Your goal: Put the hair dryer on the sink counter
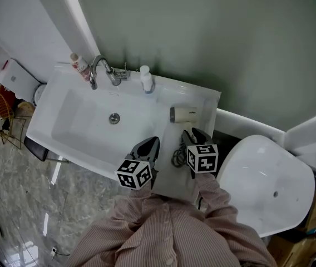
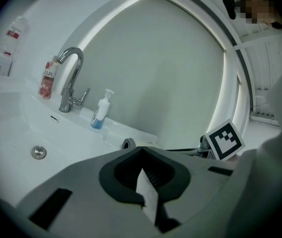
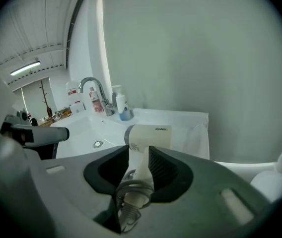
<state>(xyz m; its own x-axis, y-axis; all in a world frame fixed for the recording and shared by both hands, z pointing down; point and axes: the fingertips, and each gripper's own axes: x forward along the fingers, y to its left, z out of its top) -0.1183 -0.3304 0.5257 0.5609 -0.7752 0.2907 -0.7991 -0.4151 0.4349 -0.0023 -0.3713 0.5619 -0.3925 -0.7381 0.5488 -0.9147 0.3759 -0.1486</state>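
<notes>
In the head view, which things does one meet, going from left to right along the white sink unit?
small pink-labelled bottle → curved chrome faucet → white pump bottle → cream hair dryer
</notes>
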